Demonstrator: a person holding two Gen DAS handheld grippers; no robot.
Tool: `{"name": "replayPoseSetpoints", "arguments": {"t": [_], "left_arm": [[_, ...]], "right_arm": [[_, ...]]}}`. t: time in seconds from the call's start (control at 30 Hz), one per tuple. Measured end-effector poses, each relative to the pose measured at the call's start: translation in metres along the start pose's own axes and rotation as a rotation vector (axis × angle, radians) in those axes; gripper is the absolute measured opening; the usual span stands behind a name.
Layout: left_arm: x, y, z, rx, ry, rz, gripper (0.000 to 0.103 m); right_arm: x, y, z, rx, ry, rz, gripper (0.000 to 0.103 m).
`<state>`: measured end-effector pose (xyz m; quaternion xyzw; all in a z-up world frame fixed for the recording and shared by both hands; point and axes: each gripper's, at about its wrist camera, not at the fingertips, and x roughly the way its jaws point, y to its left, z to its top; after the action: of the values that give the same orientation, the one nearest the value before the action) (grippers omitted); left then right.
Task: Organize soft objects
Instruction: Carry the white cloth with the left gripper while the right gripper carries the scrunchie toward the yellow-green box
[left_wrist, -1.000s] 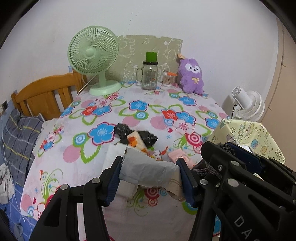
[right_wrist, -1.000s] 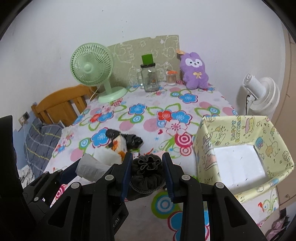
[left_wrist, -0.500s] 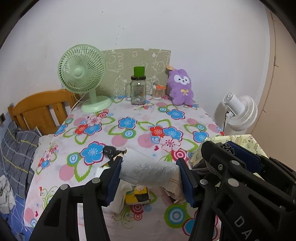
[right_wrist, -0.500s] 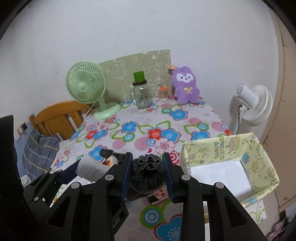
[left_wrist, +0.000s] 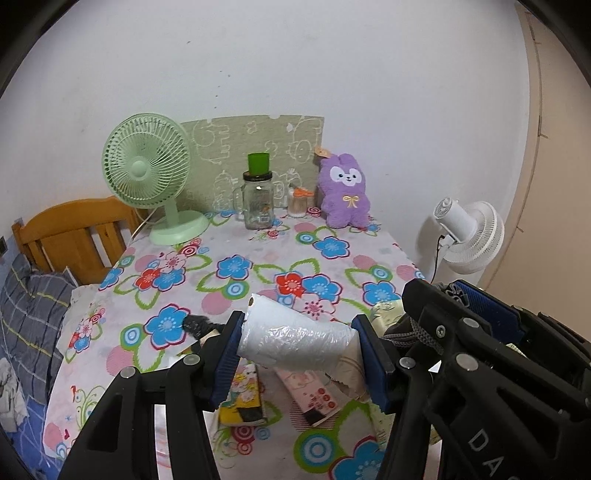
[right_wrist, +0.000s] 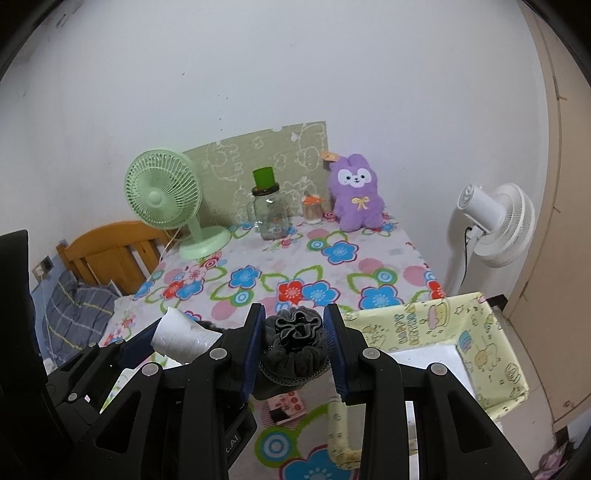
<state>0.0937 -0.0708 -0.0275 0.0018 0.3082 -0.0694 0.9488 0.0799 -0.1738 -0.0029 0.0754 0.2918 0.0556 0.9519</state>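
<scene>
Gripping a white plastic-wrapped roll (left_wrist: 295, 341) crosswise, the left gripper (left_wrist: 300, 360) is holding it pressed between both blue pads, lifted clear of the floral tablecloth (left_wrist: 258, 258). Sitting at 3 o'clock of it, the right gripper (right_wrist: 295, 352) is clamping a dark grey gathered knit piece (right_wrist: 295, 341), its ruffled end facing up, jaws narrow around it. Lying on the cloth under the roll are a yellow packet (left_wrist: 242, 398) and a pink packet (left_wrist: 314, 397), with a black fuzzy item (left_wrist: 197, 325) at 9 o'clock. Standing at 3 o'clock of the right gripper is a yellow cartoon-print box (right_wrist: 480, 354), open-topped, white inside. Lining the table's far edge at 12 o'clock are a green desk fan (left_wrist: 147, 173), a glass jar (left_wrist: 258, 199) and a purple plush rabbit (left_wrist: 345, 192).
</scene>
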Motion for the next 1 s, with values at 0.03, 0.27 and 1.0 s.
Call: {"name": "replayPoseSetpoints", "arguments": {"t": [0.03,0.27,1.0], "left_arm": [[0.000,-0.004,0.001,0.004,-0.001,-0.002,0.060],[0.007,-0.028,0.003,0.033,-0.005,-0.029,0.060],[0.049,-0.096,0.008,0.103,0.053,-0.121,0.062]], "right_arm": [[-0.001,-0.003,0.001,0.003,-0.003,-0.003,0.036],[-0.006,-0.028,0.004,0.020,-0.014,-0.028,0.036],[0.007,-0.101,0.007,0.084,-0.012,-0.138,0.036]]}}
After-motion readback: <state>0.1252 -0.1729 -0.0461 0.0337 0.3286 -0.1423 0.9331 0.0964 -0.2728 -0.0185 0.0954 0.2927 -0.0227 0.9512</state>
